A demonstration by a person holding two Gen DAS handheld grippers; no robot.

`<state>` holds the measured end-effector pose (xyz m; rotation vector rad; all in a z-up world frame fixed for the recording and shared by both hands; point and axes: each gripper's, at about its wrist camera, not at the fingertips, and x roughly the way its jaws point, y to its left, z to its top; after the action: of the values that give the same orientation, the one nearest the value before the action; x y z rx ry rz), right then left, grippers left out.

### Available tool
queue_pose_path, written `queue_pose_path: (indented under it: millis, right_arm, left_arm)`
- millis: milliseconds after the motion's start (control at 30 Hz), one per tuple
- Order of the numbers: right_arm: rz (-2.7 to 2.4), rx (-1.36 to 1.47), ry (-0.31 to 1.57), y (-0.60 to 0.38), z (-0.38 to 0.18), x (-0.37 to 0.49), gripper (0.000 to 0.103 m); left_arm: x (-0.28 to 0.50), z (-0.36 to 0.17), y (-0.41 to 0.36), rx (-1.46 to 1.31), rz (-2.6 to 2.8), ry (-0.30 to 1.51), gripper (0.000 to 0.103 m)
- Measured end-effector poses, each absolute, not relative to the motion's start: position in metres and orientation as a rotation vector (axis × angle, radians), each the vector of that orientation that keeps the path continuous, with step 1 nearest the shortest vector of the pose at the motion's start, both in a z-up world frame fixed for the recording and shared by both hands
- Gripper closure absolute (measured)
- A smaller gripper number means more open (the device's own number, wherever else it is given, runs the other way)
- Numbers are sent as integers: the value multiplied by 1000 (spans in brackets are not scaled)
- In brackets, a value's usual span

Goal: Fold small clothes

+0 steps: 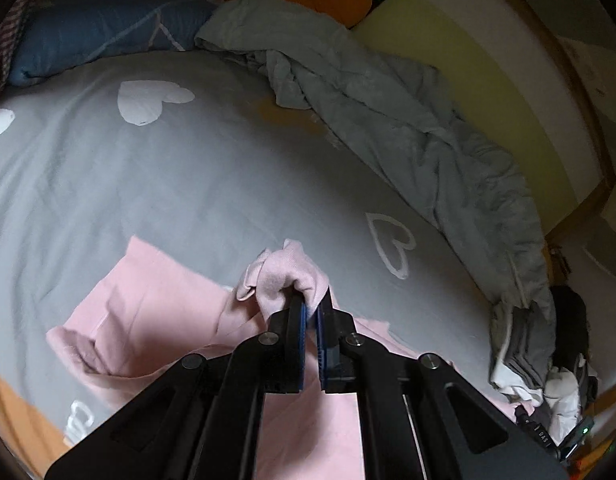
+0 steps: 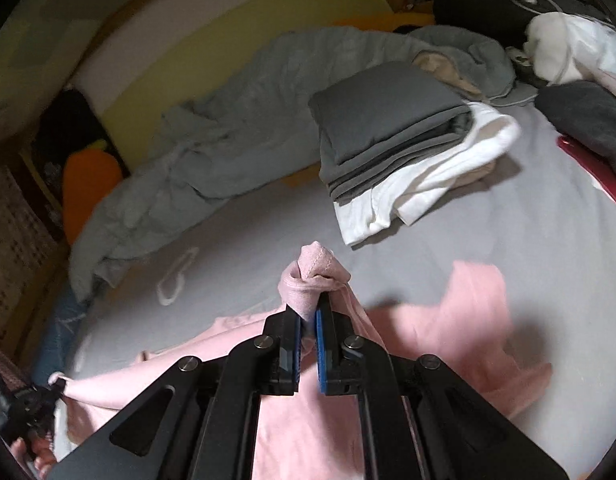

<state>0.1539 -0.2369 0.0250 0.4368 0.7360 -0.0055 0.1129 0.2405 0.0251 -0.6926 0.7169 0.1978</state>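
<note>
Two tongs, L (image 1: 311, 310) & R (image 2: 308, 312), each clamped on one pink garment (image 1: 156, 304), grey bedsheet (image 1: 168, 184).

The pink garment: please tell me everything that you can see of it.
The pink garment is a soft, light pink knit-looking cloth, creased and partly spread on the grey bed sheet. The left gripper and the right gripper are each shut on a bunched edge, lifting it. The rest drapes below them onto the sheet. Its full shape is hidden.

Each wrist camera looks down along its own fingers, close over the bed (image 1: 148, 184). Both share the pink garment (image 1: 156, 304) at lower frame and the grey duvet (image 2: 212, 148) beyond.
</note>
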Motion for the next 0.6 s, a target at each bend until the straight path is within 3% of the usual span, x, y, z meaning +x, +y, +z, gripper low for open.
queue_pose_path:
  millis: [233,300,433,600]
  right_arm:
    - [-10,397,790,-231,-2,193,97]
    - [-1,418,815,-237,-8,197,88]
    - [-129,372,747,-246,-4,185,27]
    - [-121,236,619,-236,22,161,26]
  left_arm:
    - [141,-9,244,-660,193,763,96]
    - [139,-12,246,-657,168,738,83]
    - [104,4,234,-520,175,590,48]
    - [91,30,194,-331,39,550,44]
